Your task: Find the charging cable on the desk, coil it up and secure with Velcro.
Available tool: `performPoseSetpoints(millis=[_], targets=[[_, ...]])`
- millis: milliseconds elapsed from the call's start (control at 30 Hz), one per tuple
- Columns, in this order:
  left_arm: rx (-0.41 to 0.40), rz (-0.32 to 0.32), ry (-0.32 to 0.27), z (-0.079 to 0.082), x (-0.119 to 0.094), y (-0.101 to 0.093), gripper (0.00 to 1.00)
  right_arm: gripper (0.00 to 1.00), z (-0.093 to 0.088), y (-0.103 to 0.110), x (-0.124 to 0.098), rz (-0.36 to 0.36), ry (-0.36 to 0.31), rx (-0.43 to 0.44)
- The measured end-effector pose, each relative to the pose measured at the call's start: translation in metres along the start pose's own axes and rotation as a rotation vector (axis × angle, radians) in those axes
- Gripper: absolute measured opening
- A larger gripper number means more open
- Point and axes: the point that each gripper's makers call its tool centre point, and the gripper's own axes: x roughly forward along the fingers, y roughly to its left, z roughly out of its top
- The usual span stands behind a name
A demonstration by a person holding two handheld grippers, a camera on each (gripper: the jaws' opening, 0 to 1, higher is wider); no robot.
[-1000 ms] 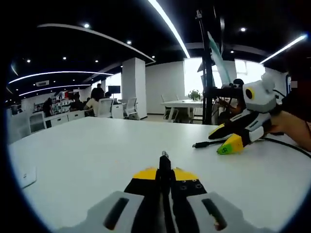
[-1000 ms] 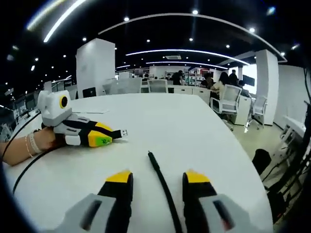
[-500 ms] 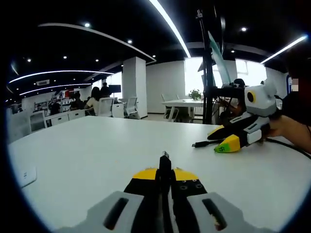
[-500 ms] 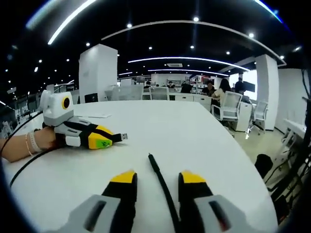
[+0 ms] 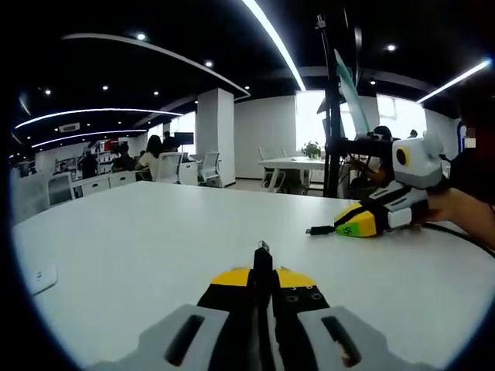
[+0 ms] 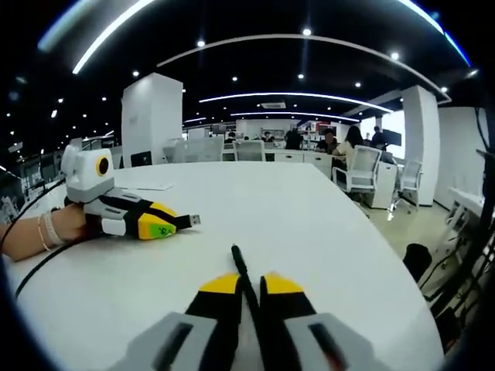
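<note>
Charging cable: black lead lying on the white desk, each end pinched by one gripper; in the right gripper view one end pokes out ahead of the yellow tips, and a dark run curves off toward the person's wrist at the left.
USB plug: the metal-tipped end juts up just past the left gripper's tips in the left gripper view; the right gripper view shows the same plug sticking out of the yellow tips at left.
Left gripper: jaws together, clamped on the plug end, resting low over the desk; probably held so to anchor one end for winding.
Right gripper: jaws drawn in on the other end of the cable, only the lead's width between them, which looks like a grip taken to start forming loops.
Slack: most of the length trails behind both grippers, so coiling appears not yet begun.
Velcro: no strap I can make out on the cable.
Desk: broad white top.
Wall-plate-like white piece: flat near the desk's edge, well apart from the cable.
Paper sheet: far behind the left gripper, out of the way.
Surroundings: office chairs, a white pillar and seated people beyond; none near the work.
Obstacles: nothing on the desk between the two grippers; the trailing slack itself seems the only likely snag.
</note>
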Motion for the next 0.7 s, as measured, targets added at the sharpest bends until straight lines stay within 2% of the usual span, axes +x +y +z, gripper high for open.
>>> performPoseSetpoints(millis=[100, 300, 367, 433, 700], targets=[[-0.003, -0.003, 0.001, 0.0, -0.001, -0.001, 0.1, 0.06, 0.001, 0.0, 0.002, -0.016, 0.01, -0.047], [-0.002, 0.006, 0.008, 0.0, 0.001, 0.0, 0.1, 0.05, 0.003, 0.0, 0.004, -0.047, 0.046, -0.069], [0.041, 0.015, 0.007, 0.001, 0.0, 0.002, 0.1, 0.05, 0.003, -0.002, 0.005, -0.055, 0.049, -0.071], [0.048, 0.016, 0.007, 0.001, 0.0, 0.002, 0.1, 0.05, 0.003, -0.005, 0.004, -0.075, 0.054, -0.068], [0.044, 0.01, 0.018, 0.001, -0.001, 0.001, 0.1, 0.05, 0.023, -0.004, -0.003, -0.093, -0.006, -0.04]])
